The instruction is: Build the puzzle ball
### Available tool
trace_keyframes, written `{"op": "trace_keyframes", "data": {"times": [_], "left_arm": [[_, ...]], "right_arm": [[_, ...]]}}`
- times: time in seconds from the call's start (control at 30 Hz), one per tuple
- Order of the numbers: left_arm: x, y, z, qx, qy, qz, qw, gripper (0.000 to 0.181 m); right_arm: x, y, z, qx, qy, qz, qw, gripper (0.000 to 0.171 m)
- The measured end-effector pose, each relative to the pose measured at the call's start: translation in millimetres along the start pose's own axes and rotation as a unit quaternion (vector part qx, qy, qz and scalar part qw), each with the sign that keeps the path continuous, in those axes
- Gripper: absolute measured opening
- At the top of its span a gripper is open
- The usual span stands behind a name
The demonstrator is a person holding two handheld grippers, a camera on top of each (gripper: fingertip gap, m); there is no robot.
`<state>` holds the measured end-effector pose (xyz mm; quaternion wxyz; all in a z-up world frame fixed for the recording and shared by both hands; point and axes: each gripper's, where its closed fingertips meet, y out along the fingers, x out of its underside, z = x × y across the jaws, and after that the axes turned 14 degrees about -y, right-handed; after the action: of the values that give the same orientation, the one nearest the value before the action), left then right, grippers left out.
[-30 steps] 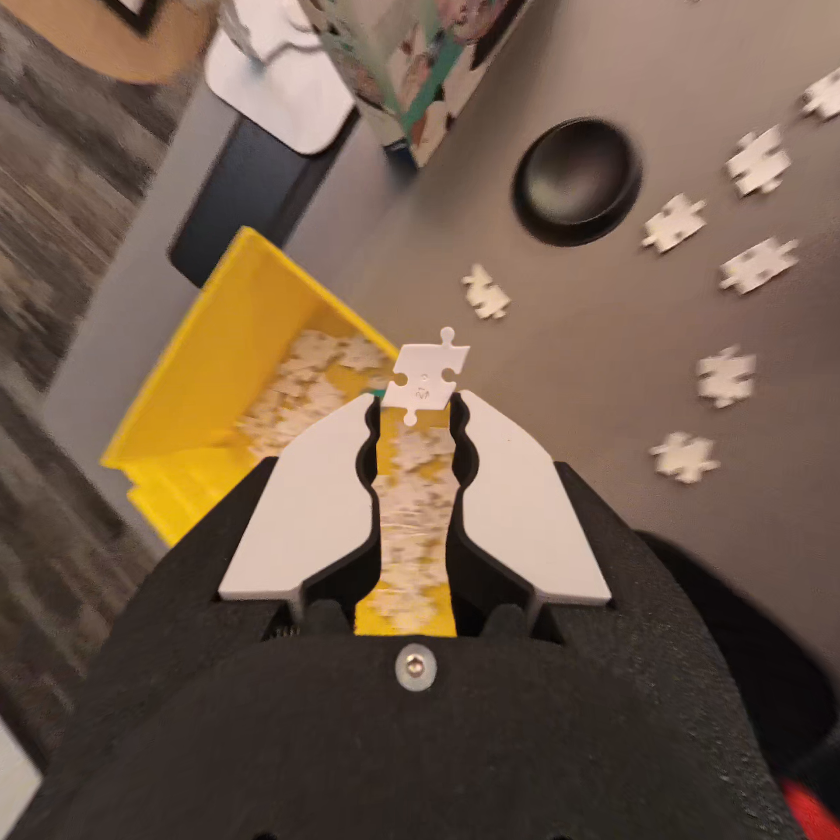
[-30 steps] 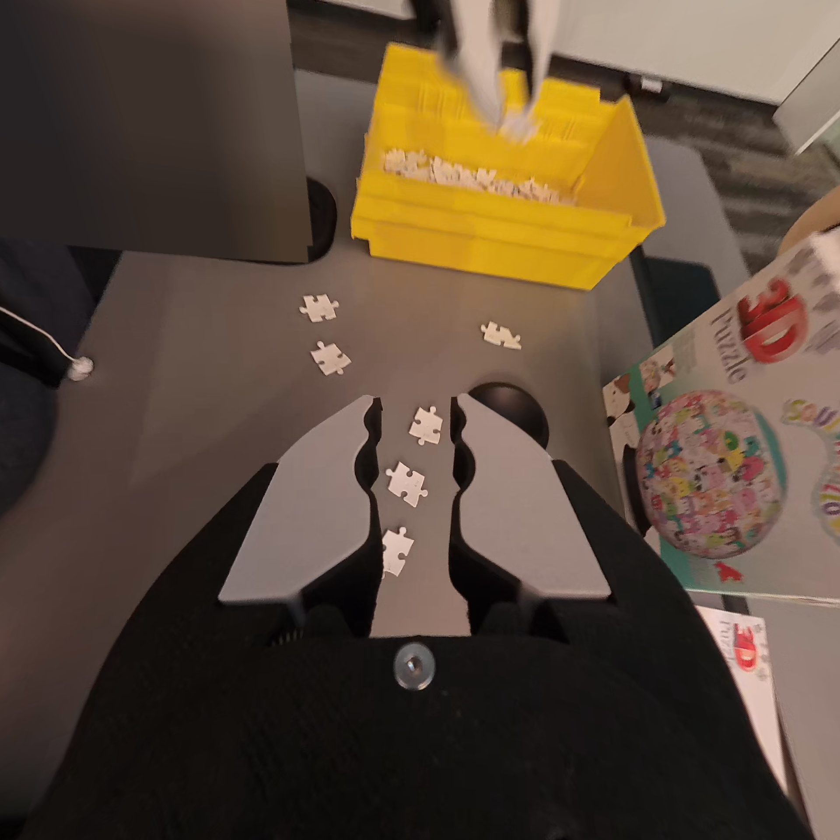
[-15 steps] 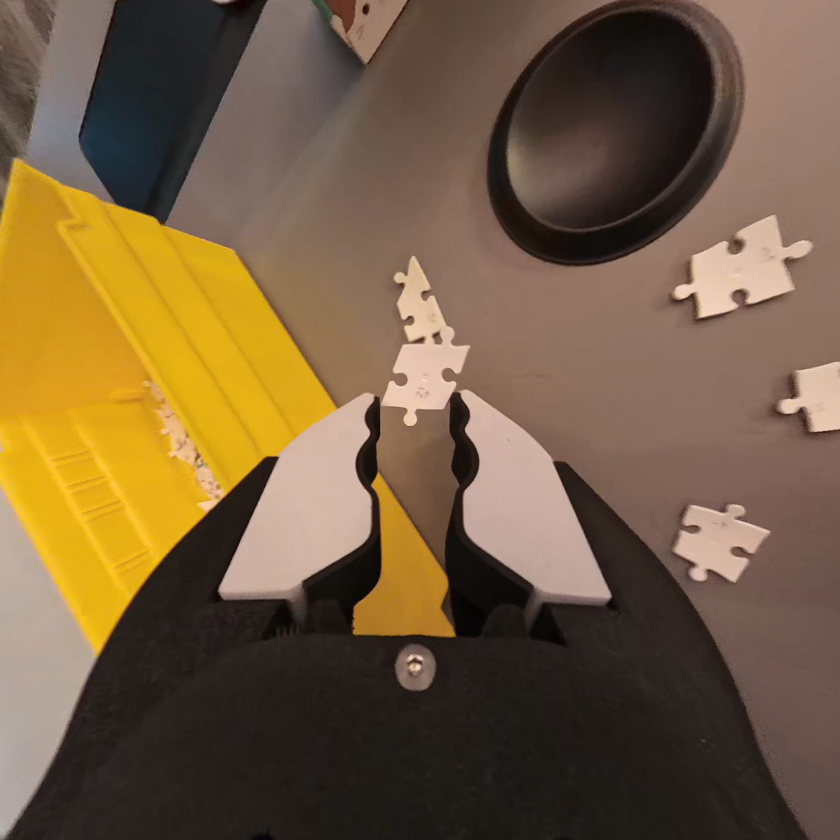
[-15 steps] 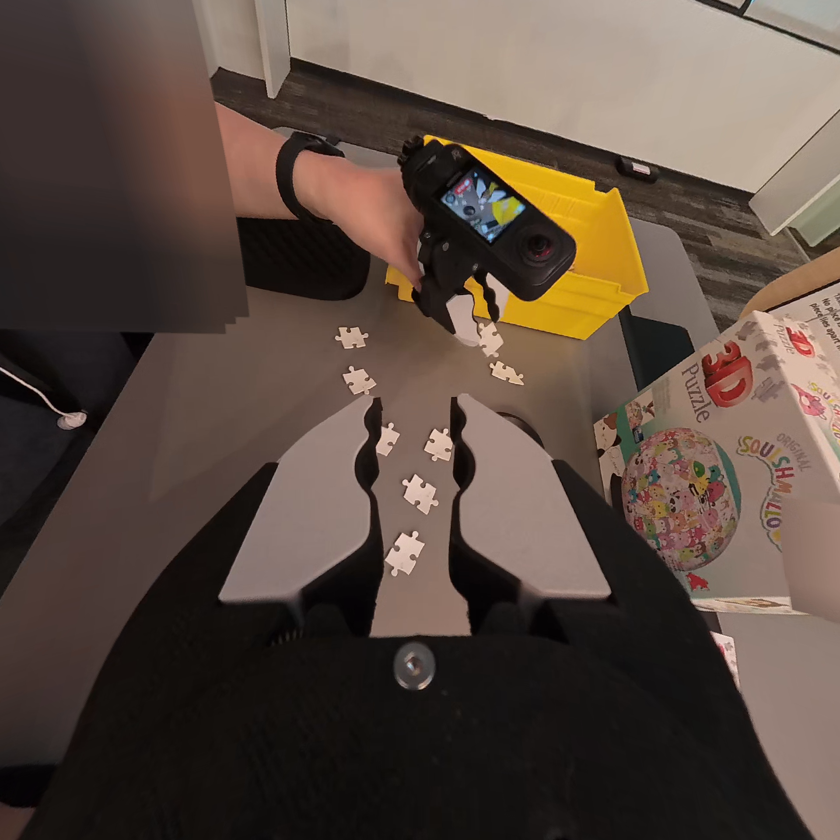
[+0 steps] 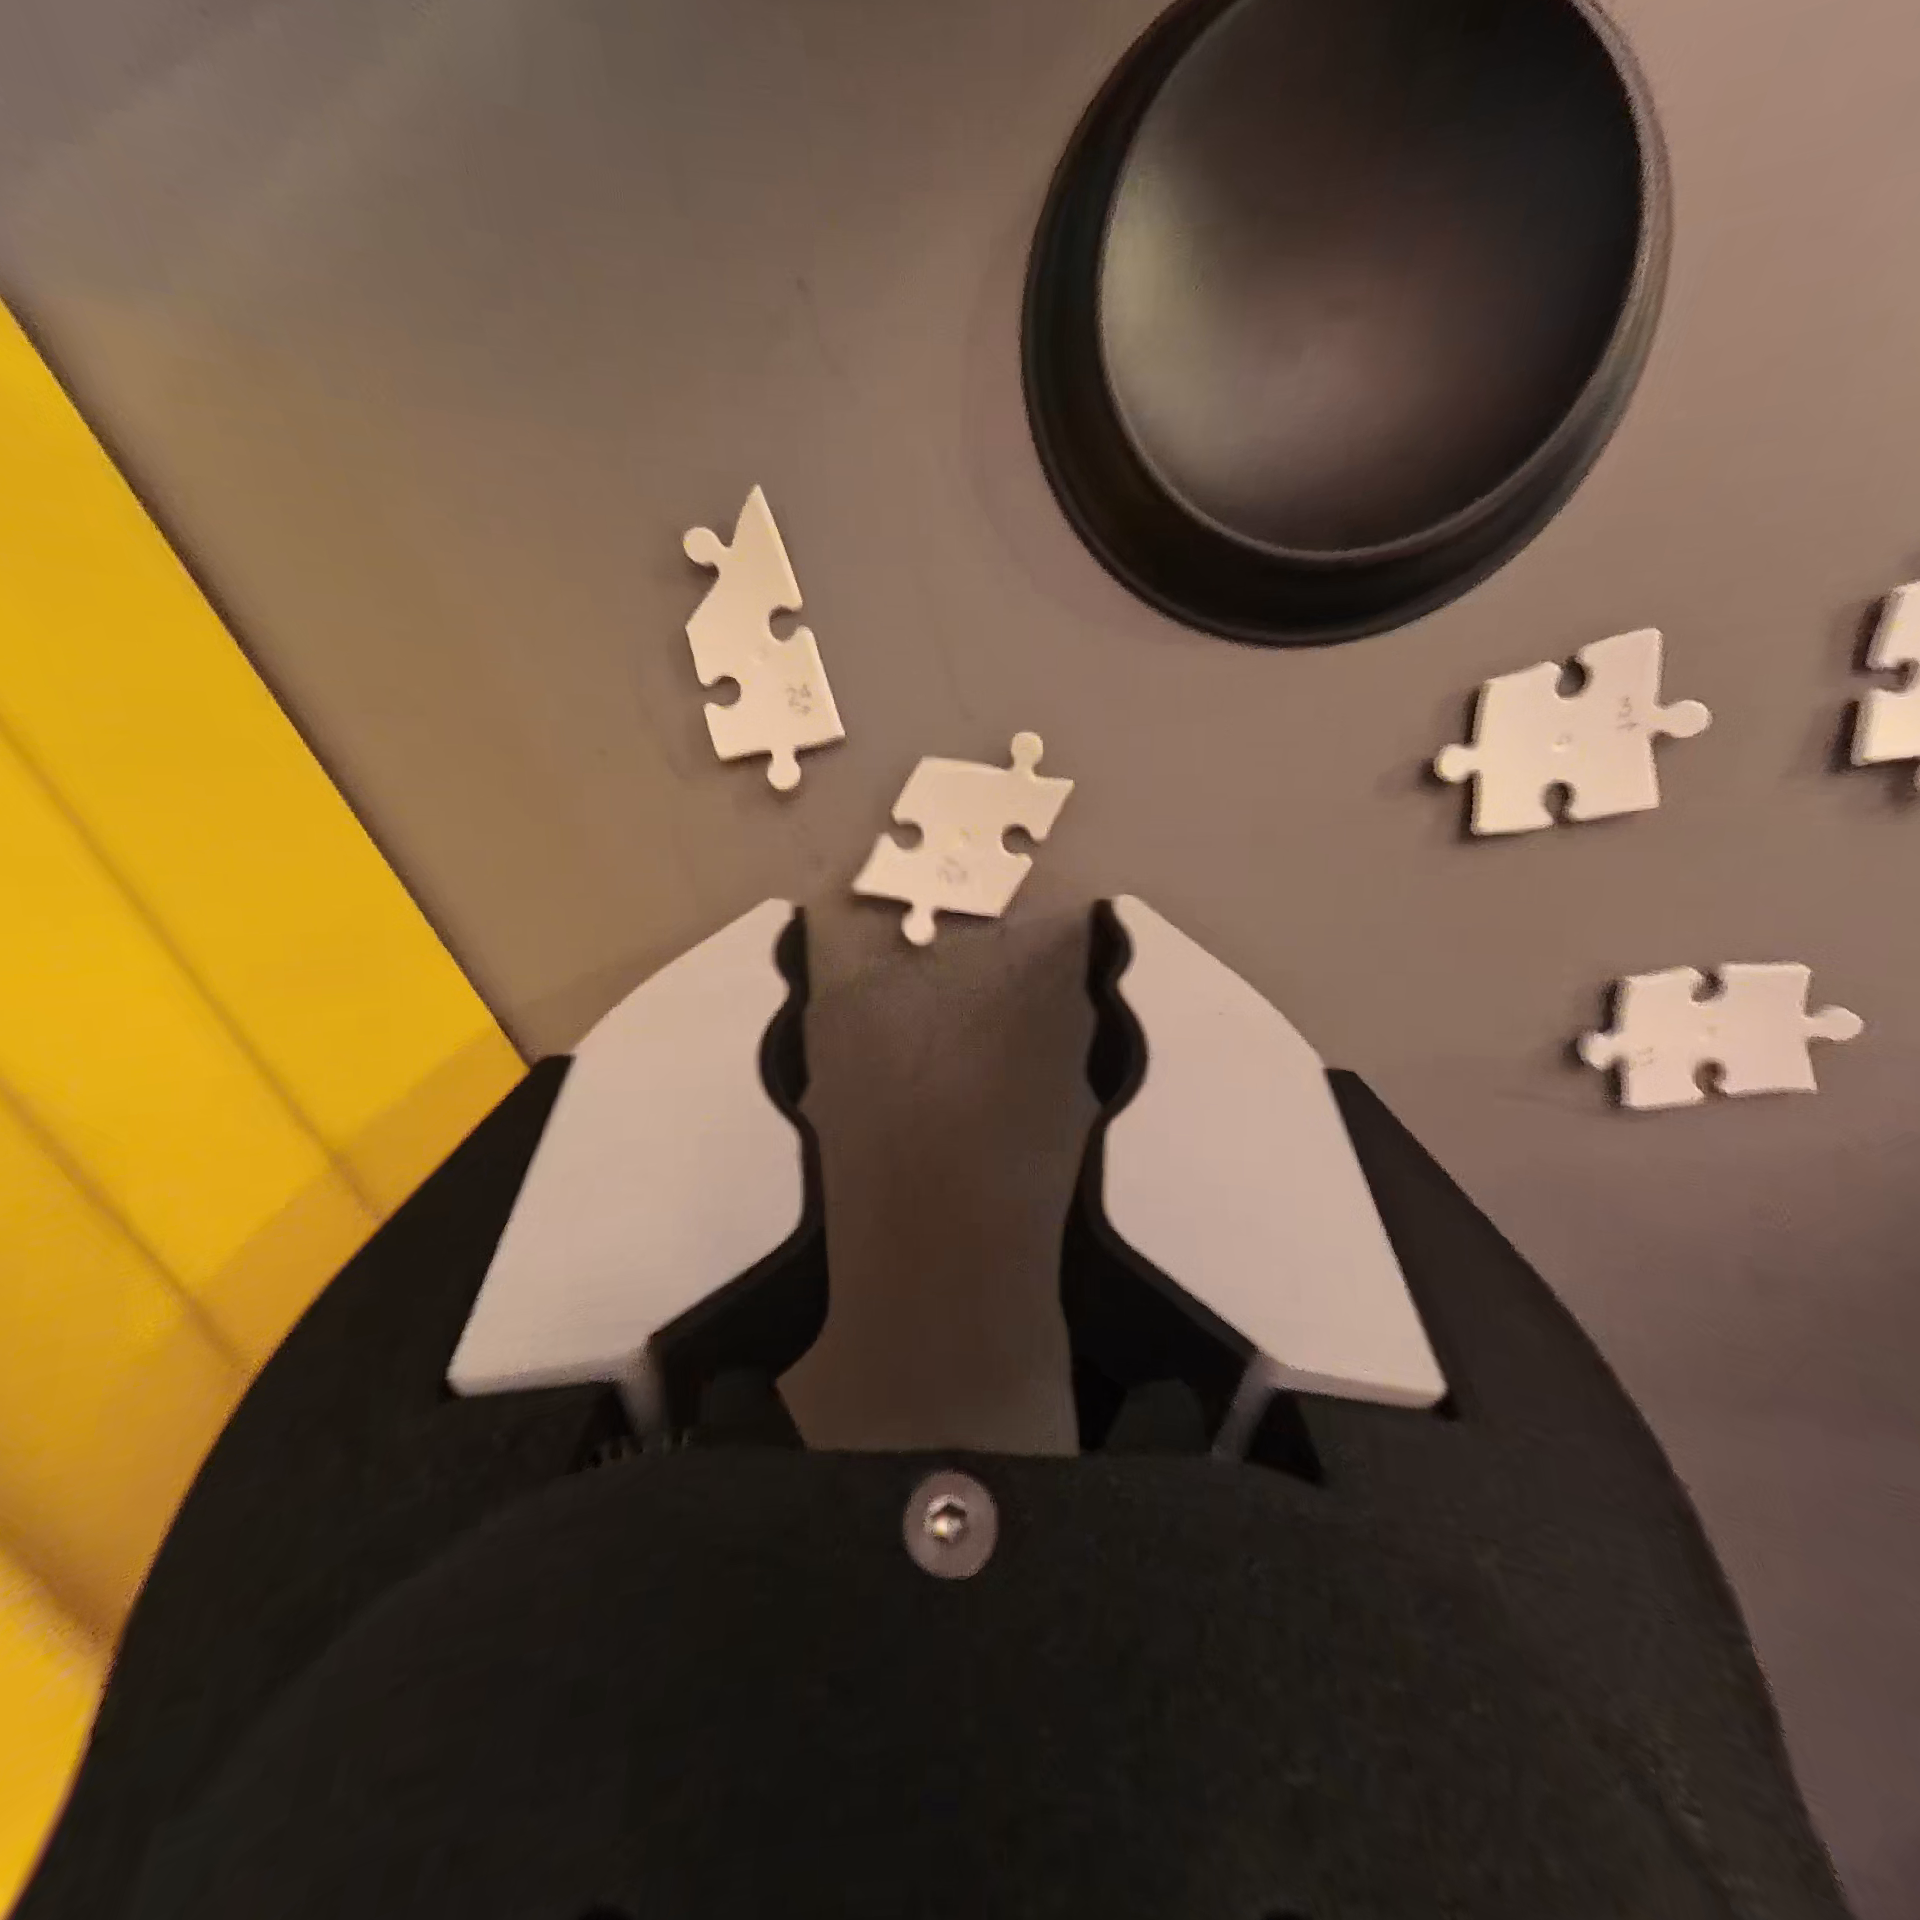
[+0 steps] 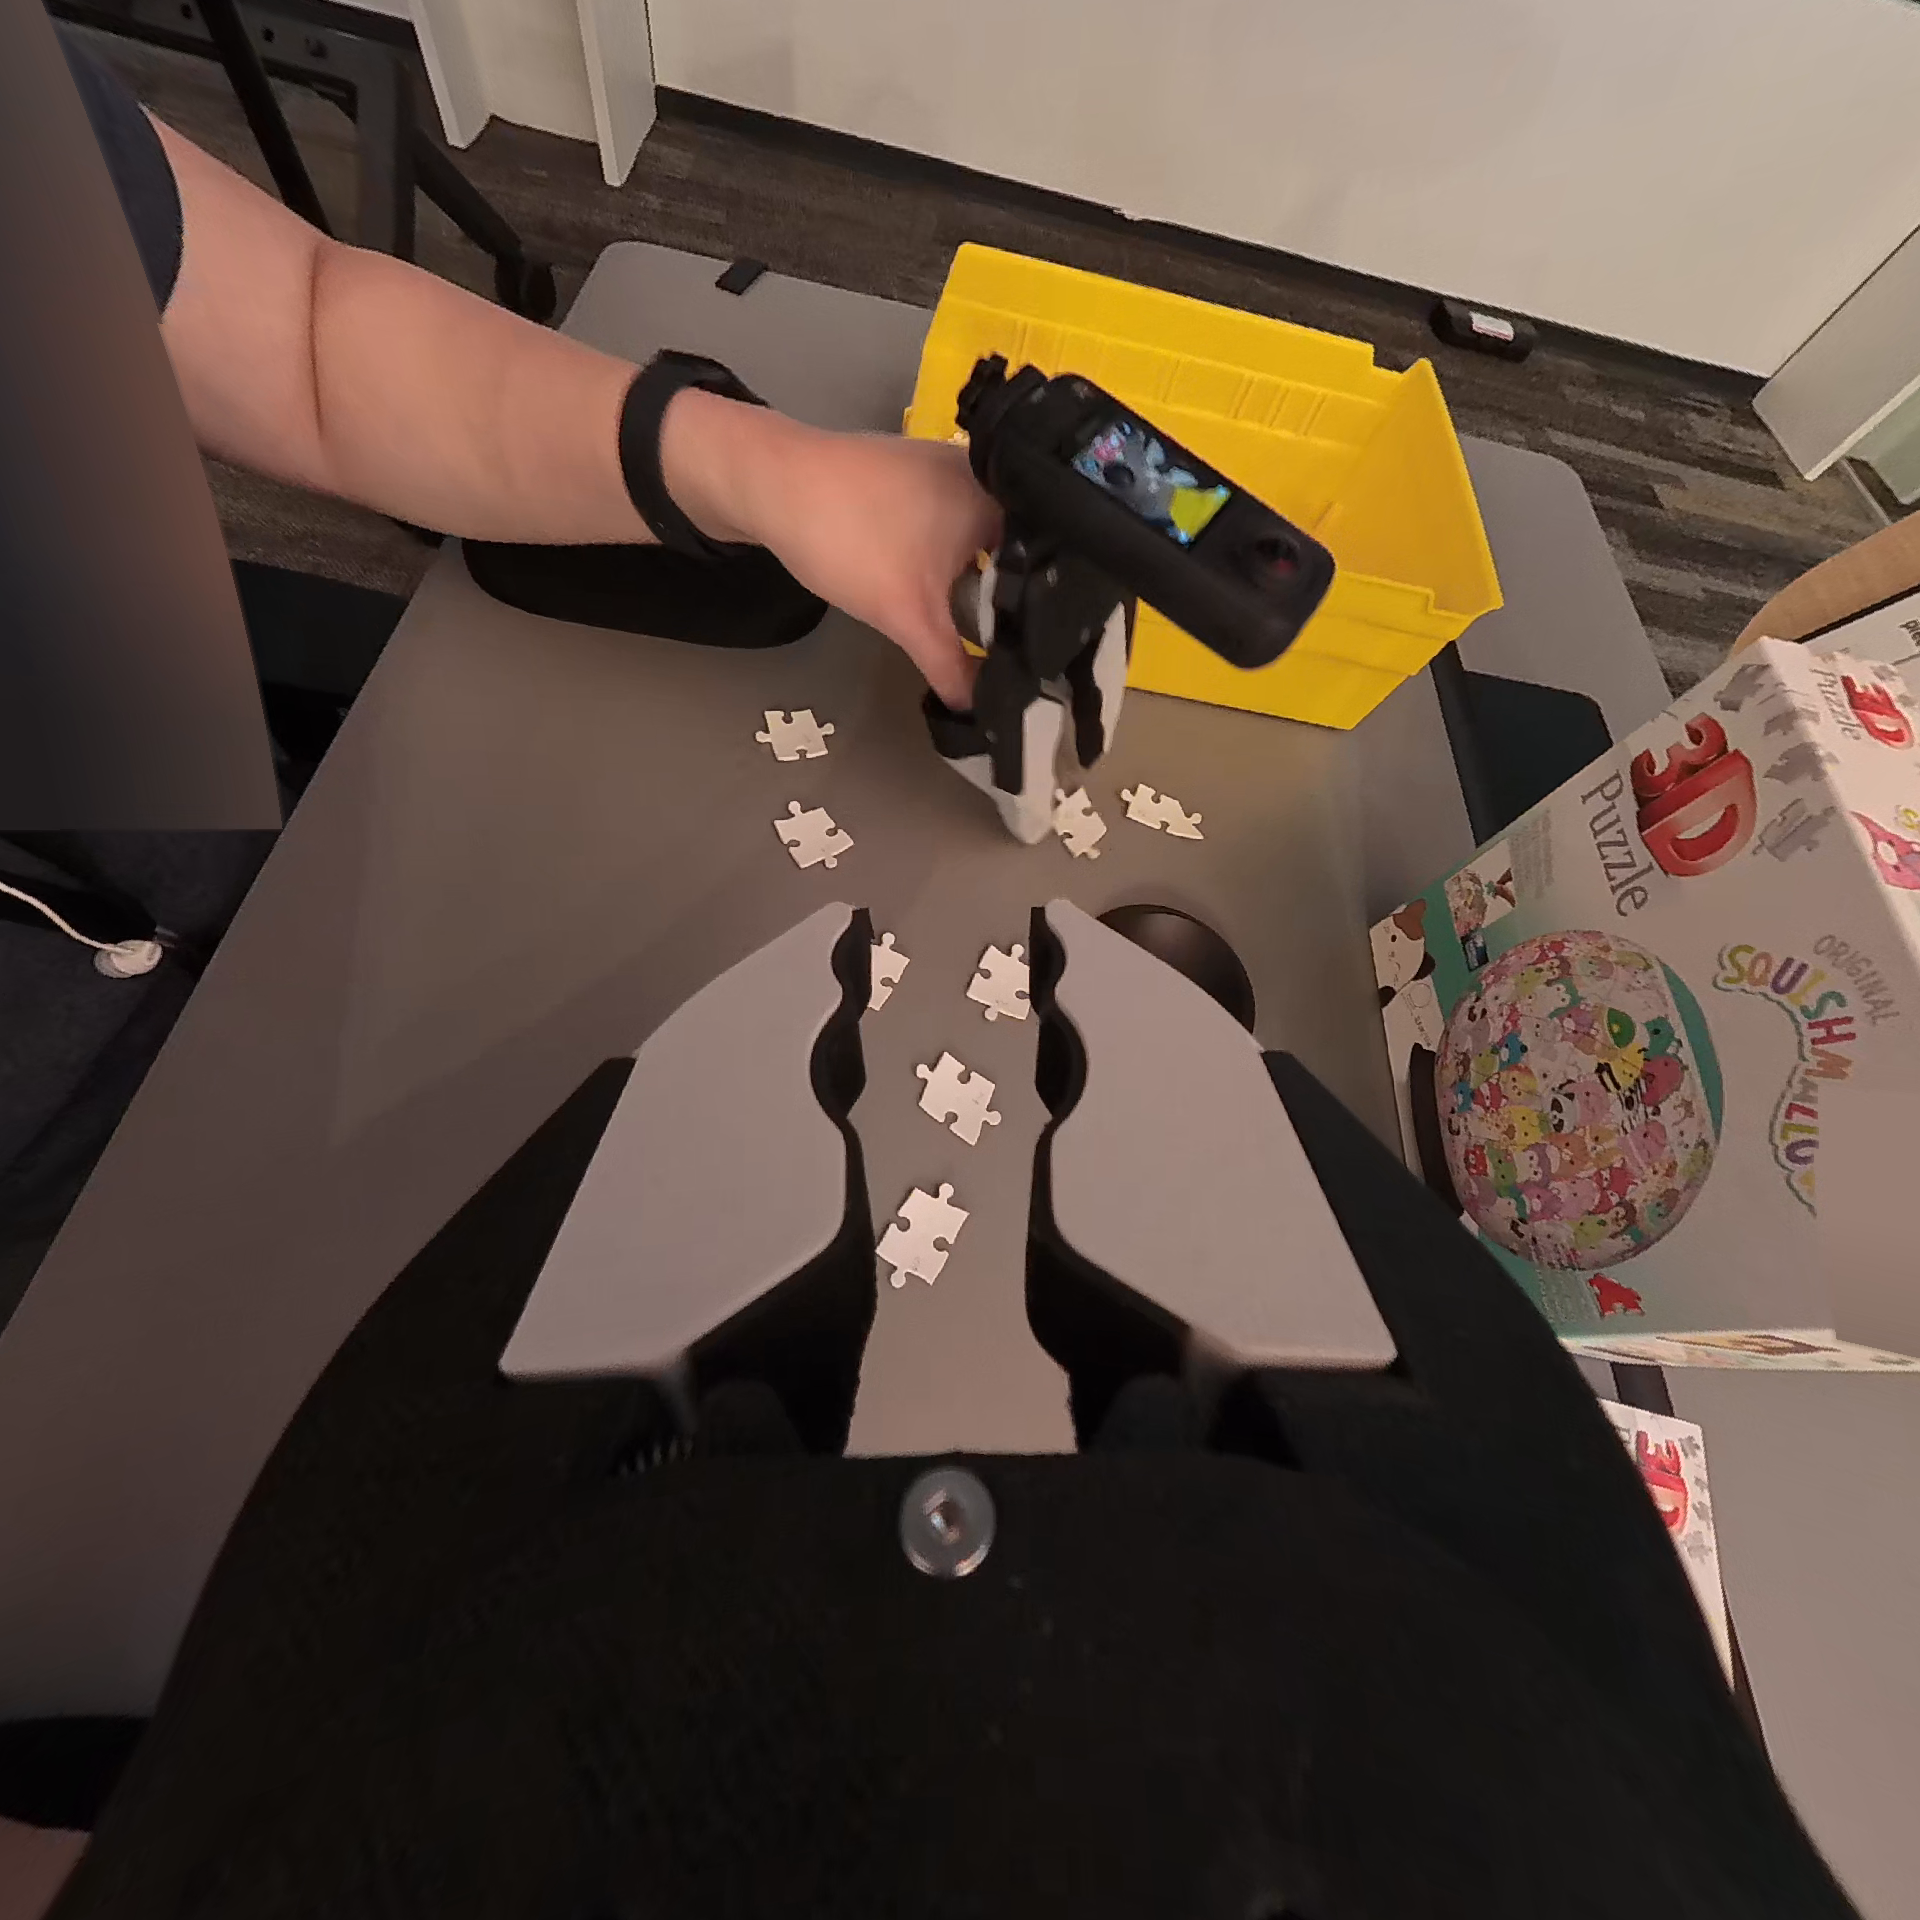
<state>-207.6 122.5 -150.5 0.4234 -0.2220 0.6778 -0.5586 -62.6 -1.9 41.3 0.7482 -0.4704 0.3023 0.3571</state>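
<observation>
We see a grey table (image 6: 520, 935) beneath the right claw (image 6: 943, 914). A round black recess (image 5: 1351, 312) sits ahead and to the right of the left claw (image 5: 945, 906) — set into the tabletop. Ahead-left of the right claw lies a black pad (image 6: 644, 592); far to its left, a white cable disc (image 6: 127, 956).

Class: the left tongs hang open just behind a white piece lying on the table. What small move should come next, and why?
Probably lift the left tongs clear: they are open, and the piece lies flat on the grey table, apart from them.
</observation>
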Motion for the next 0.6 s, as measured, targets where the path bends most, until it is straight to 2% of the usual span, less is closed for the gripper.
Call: {"op": "trace_keyframes", "data": {"times": [0.07,0.17,0.27,0.37,0.47,0.6], "left_arm": [[-1,-19,12,0.033,-0.003,0.026,0.999,0.055],[-13,-76,17,0.053,0.021,0.130,0.990,0.046],[-30,-143,-28,-0.007,0.017,0.258,0.966,0.045],[-37,-176,-76,0.005,0.006,0.312,0.950,0.047],[-50,-167,-123,0.024,0.023,0.288,0.957,0.040],[-52,-107,-146,0.074,0.140,0.159,0.974,0.035]], "right_arm": [[1,-2,2,0.003,0.004,0.003,1.000,0.030],[3,-5,5,0.007,0.012,0.006,1.000,0.030],[3,-6,5,0.010,0.013,0.007,1.000,0.030],[1,-6,4,0.010,0.008,0.005,1.000,0.030],[1,-2,3,0.009,0.008,0.002,1.000,0.030],[13,7,4,0.001,0.017,-0.025,1.000,0.030]]}}
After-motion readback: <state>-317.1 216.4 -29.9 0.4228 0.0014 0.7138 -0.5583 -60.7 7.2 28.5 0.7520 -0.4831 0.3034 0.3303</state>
